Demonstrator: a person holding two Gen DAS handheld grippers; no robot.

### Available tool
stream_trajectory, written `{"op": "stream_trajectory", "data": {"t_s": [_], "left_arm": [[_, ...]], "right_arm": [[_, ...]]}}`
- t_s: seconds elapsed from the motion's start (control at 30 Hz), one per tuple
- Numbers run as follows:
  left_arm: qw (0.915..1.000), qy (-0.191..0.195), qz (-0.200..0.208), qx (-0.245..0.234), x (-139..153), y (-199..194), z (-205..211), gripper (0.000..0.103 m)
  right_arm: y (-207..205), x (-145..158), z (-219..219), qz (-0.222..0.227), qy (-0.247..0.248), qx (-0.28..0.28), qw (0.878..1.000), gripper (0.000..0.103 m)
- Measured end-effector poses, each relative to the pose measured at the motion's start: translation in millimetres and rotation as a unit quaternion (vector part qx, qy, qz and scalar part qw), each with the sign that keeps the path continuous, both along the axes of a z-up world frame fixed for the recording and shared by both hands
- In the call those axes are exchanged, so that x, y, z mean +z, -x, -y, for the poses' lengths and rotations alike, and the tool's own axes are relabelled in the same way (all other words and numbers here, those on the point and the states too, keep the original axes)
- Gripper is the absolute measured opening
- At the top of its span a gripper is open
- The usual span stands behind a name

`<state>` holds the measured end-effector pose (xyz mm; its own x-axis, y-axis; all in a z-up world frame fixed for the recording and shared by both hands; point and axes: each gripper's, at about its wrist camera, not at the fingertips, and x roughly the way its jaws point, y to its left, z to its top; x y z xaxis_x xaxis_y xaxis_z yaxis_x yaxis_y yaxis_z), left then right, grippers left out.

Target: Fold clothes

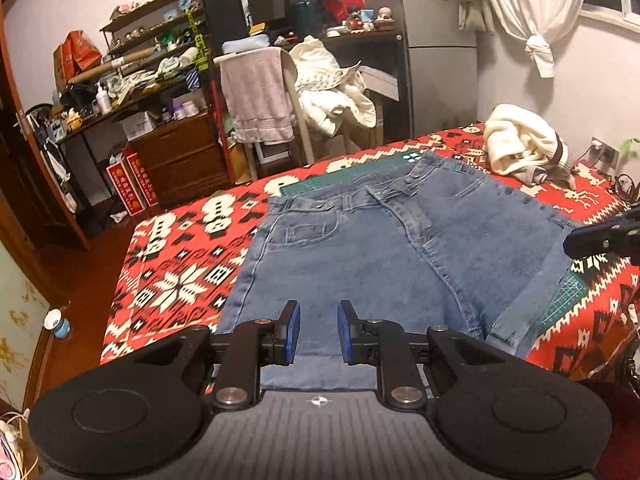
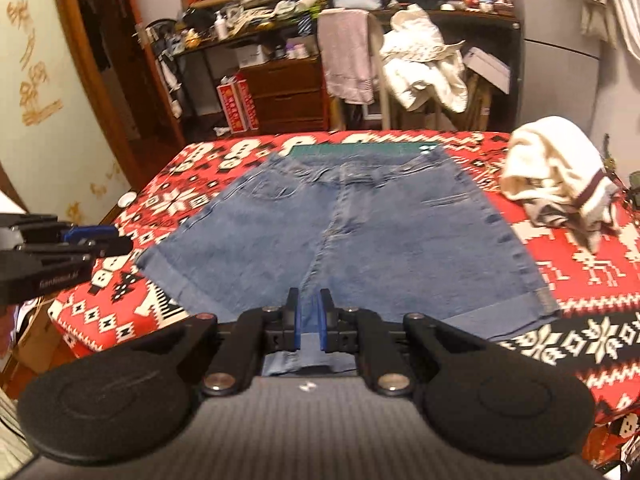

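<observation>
Blue denim shorts (image 1: 360, 248) (image 2: 360, 232) lie flat on the red patterned tablecloth (image 1: 172, 264), waistband at the far side and cuffed leg hems toward me. My left gripper (image 1: 318, 312) hangs above the left leg near its hem. It is open by a finger-wide gap and nothing is between the pads. The right wrist view shows it side-on (image 2: 124, 246), clear of the cloth beside the left hem corner. My right gripper (image 2: 309, 300) hovers over the near hem by the crotch. It is shut to a narrow slit and holds nothing. In the left wrist view it (image 1: 568, 242) sits by the right cuff.
A crumpled cream sweater (image 1: 520, 144) (image 2: 560, 172) sits on the table's far right. A green cutting mat (image 1: 568, 296) (image 2: 352, 148) shows from under the shorts. Glasses (image 1: 624, 188) lie at the right edge. Behind the table stand a towel-draped chair (image 1: 256, 92) and cluttered shelves.
</observation>
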<state>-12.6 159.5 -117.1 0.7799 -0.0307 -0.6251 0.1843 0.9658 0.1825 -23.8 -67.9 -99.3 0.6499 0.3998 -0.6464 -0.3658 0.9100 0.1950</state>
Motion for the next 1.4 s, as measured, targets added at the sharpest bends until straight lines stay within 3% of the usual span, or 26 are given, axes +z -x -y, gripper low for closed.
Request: {"op": "stream_trajectory", "data": {"t_s": [0.3, 0.43, 0.53, 0.77, 0.93, 1.2, 1.4], "left_arm": [[0.9995, 0.025, -0.02, -0.003, -19, -42, 4, 0.02], [0.9974, 0.06, -0.038, -0.008, -31, -74, -5, 0.02], [0.9965, 0.059, -0.054, -0.024, -40, -101, -9, 0.02], [0.9916, 0.089, -0.081, 0.048, -24, -133, -34, 0.02], [0.9807, 0.1, -0.129, 0.107, 8, -139, -55, 0.02], [0.9688, 0.071, -0.16, 0.176, 70, -124, -91, 0.02], [0.9448, 0.103, -0.193, 0.244, 61, -103, -122, 0.02]], "right_arm": [[-27, -3, 37, 0.003, -0.005, -0.012, 1.0, 0.009], [-59, -13, 39, 0.002, -0.011, -0.014, 1.0, 0.009], [-92, -24, 35, -0.007, -0.021, -0.013, 1.0, 0.01], [-153, -31, 12, -0.061, -0.028, 0.003, 0.998, 0.01], [-176, -1, -13, -0.118, -0.012, 0.018, 0.993, 0.01], [-225, 96, -55, -0.147, 0.013, 0.046, 0.988, 0.01], [-272, 132, -95, -0.13, 0.022, 0.071, 0.989, 0.01]]}}
